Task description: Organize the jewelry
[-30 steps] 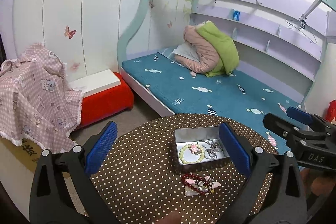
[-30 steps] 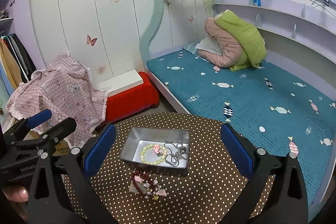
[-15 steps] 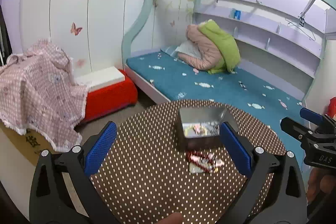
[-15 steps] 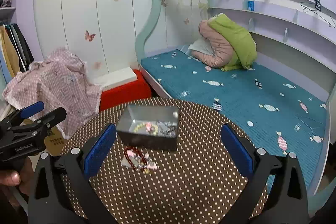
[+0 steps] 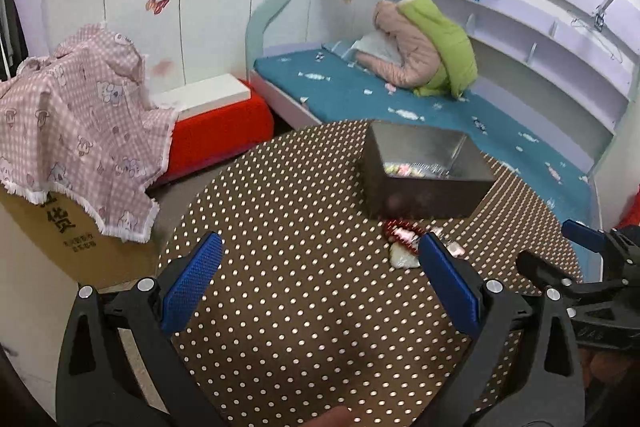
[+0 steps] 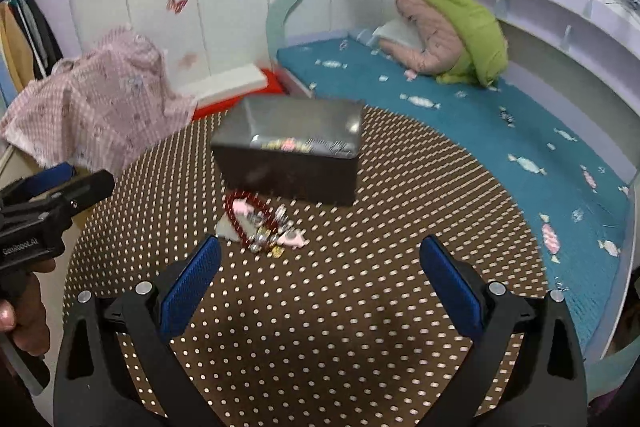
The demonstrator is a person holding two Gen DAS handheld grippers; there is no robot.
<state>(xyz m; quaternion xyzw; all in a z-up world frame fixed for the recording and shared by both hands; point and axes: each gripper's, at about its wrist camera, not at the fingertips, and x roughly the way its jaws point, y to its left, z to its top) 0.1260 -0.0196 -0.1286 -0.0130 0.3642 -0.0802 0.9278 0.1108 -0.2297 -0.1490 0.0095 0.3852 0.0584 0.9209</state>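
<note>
A metal tin stands on the round brown polka-dot table and holds a pale bead bracelet and a silver chain. A red bead bracelet with pink charms lies on the table just in front of the tin. My left gripper is open and empty, low over the table, left of the bracelet. My right gripper is open and empty, just behind the bracelet. Each gripper shows in the other's view, the right and the left.
A bed with a teal mattress lies behind the table, with pink and green jackets on it. A red stool with a white top and a box under a pink checked cloth stand to the left.
Both grippers have dropped lower and closer to the table; the tin is now seen from the side. The jewelry has not moved. Both grippers stay open.
</note>
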